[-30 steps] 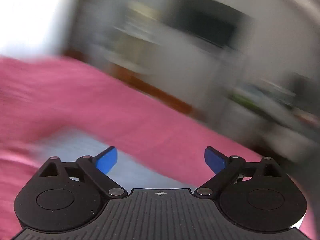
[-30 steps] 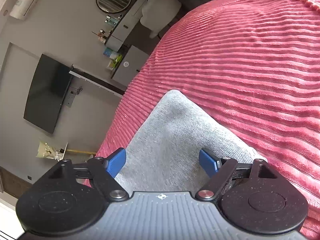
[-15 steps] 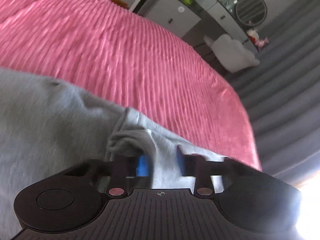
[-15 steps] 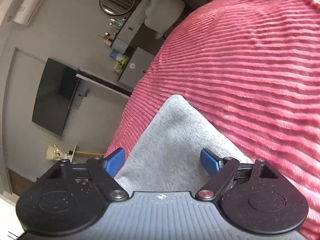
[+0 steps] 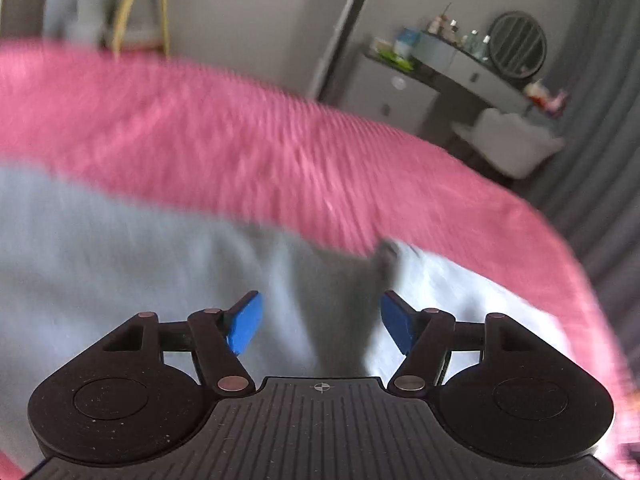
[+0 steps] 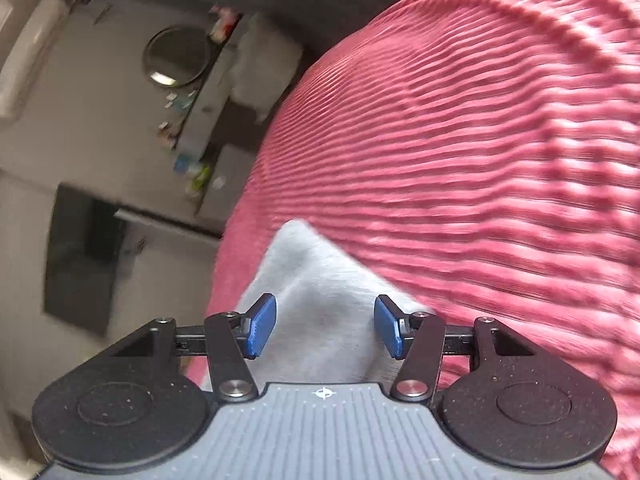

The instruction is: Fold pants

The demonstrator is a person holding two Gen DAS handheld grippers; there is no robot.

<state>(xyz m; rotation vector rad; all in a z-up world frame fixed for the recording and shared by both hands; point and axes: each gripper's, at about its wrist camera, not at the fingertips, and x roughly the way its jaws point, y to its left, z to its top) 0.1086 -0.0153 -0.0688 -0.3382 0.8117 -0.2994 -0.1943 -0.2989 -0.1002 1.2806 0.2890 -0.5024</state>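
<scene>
Left fingers [image 5: 244, 326] reopened; right fingers [image 6: 262, 326] narrower.

pants [image 5: 120, 248] on bed [image 5: 240, 152] | dresser [image 5: 452, 76] behind bed

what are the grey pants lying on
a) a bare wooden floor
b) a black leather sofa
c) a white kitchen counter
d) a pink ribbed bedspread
d: in both wrist views the grey pants lie spread on a pink ribbed bedspread, which fills the space around the fabric.
</scene>
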